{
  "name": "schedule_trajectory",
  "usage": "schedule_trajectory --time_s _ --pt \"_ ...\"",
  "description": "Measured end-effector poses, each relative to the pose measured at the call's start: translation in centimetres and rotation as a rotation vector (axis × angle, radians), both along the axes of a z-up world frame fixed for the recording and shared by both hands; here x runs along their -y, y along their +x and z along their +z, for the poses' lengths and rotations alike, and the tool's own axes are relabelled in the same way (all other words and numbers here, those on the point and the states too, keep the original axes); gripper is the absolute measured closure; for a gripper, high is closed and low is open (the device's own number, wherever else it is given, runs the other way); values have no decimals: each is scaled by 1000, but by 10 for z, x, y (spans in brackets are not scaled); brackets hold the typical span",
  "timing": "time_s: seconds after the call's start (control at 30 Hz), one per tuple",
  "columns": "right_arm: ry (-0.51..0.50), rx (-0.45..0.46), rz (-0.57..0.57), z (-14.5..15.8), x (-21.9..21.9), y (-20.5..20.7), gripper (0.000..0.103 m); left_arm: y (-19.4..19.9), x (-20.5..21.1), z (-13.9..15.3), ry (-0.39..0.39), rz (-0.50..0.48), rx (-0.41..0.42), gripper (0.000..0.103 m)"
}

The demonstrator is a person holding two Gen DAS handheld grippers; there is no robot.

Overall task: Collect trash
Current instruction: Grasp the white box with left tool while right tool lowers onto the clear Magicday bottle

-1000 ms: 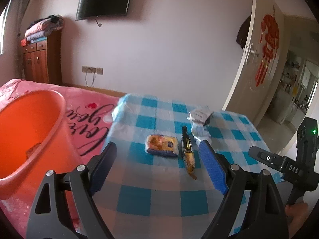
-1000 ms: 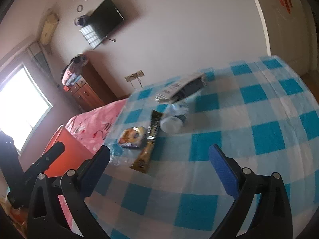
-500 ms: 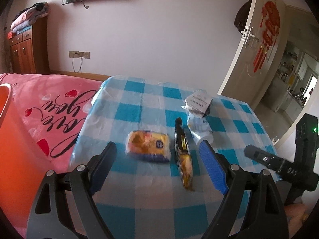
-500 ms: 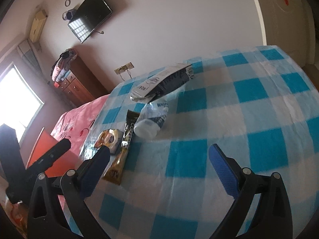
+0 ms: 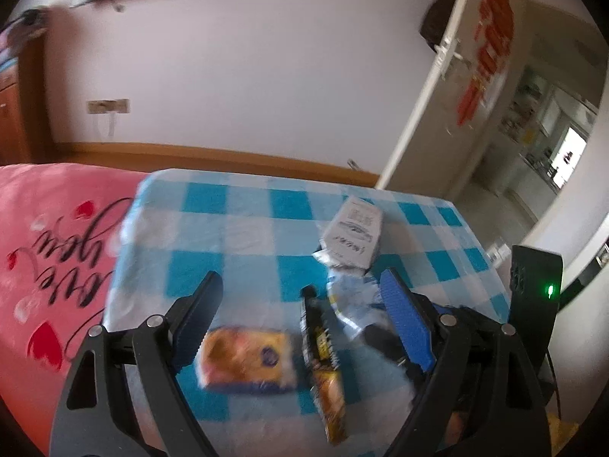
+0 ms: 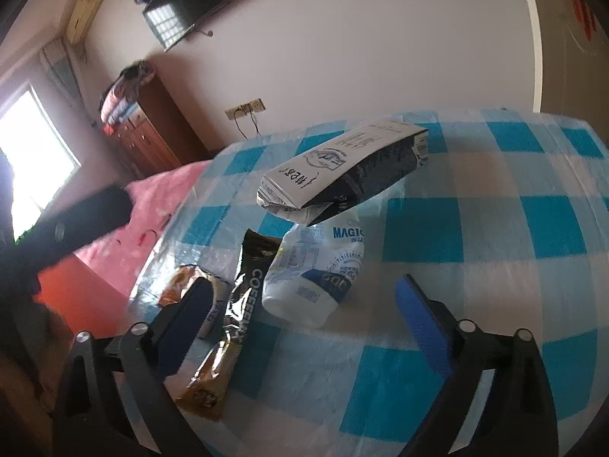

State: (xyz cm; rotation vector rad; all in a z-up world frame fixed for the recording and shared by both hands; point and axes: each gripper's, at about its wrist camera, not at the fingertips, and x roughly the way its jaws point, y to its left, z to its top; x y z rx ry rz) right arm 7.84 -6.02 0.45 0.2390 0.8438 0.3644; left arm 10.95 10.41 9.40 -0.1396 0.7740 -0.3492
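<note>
Trash lies on the blue-checked table [image 5: 243,228]. A yellow snack packet [image 5: 245,361] and a black-and-gold coffee sachet [image 5: 323,358] lie below and between the fingers of my open left gripper [image 5: 300,285], which holds nothing. A crushed white bottle [image 5: 350,301] and a grey-white carton [image 5: 352,234] lie further back. In the right wrist view the carton [image 6: 342,167] leans over the bottle [image 6: 316,278]. My right gripper [image 6: 302,285] hovers with its jaws closing. The bottle's base and the sachet [image 6: 236,304] sit between the pads, untouched.
A pink bedspread [image 5: 57,247] adjoins the table's left edge. An orange bin [image 6: 76,285] shows low on the left in the right wrist view. A wooden dresser [image 6: 148,133] and wall TV [image 6: 186,3] stand behind. An open door [image 5: 456,95] is at right.
Both grippers came closer to the trash, which now looms larger. The left view swung right, and the orange bin left it. The right jaws narrowed a little.
</note>
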Motion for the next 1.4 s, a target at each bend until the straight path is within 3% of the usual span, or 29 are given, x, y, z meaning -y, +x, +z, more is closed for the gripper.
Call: schedule_trajectory --time_s 0.3,0.53,0.6,0.7,0.87,0.93,1.0,1.17,1.4 --pt "-24 -25 16 -14 -2 6 32 64 48 -13 19 -259 -102 18" --pt "-53 -7 18 -16 3 2 45 87 85 -27 125 -362 -95 18" --pt "-60 -7 14 -17 8 0 53 92 96 -33 171 -377 -100 18" --pt "-54 -11 9 -17 16 -5 57 99 109 -42 220 -386 -111 18" --pt "-18 -20 1 -17 34 -11 53 113 113 -52 226 -354 -123 18" --pt "18 -26 5 -17 42 -10 44 119 111 -53 211 -340 -130 18" --pt "16 -24 -8 -15 44 -8 21 124 109 -54 206 -325 -131 18" --pt "41 -29 19 -13 49 6 20 134 100 -53 186 -319 -146 18" --pt "-27 -10 54 -8 31 21 20 147 88 -64 162 -296 -180 18"
